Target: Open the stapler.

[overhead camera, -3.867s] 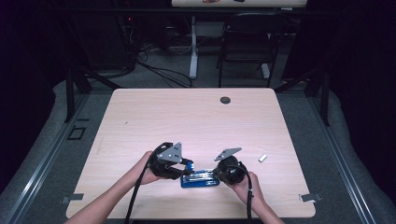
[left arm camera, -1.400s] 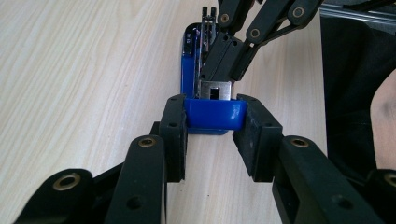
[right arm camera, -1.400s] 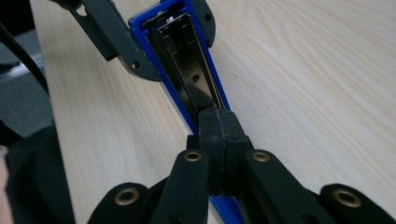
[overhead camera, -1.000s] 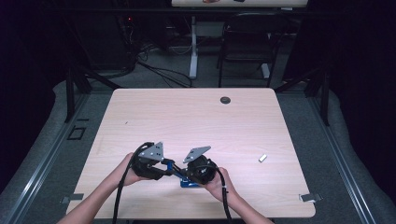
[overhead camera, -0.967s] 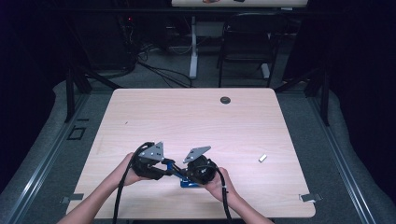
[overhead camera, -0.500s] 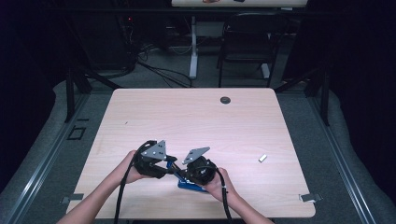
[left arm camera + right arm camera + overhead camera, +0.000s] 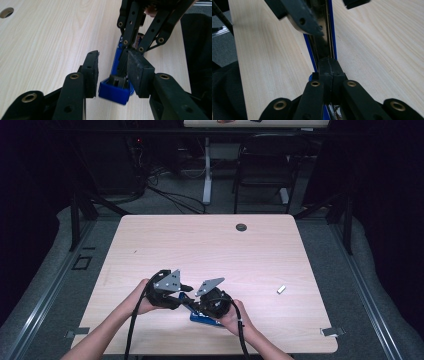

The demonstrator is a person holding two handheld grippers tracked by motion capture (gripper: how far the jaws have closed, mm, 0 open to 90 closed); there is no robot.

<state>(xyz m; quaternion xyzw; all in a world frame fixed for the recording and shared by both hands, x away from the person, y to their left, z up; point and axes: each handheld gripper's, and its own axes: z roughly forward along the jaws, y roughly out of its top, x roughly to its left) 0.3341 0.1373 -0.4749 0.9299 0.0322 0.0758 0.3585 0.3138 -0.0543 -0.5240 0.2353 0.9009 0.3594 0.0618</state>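
Overhead table [image 7: 300, 250] view, two close gripper-mounted views

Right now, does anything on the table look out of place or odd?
The blue stapler sits askew near the table's front edge, between both grippers. One small white piece lies alone far to the right. Nothing looks spilled or damaged.

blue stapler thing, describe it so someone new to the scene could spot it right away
On the light wooden table, look near the front edge, where the person's two hands meet. The blue stapler thing lies there between the left tongs and the right tongs. It is the one bright blue item, unlike the small white piece lying alone to the right.
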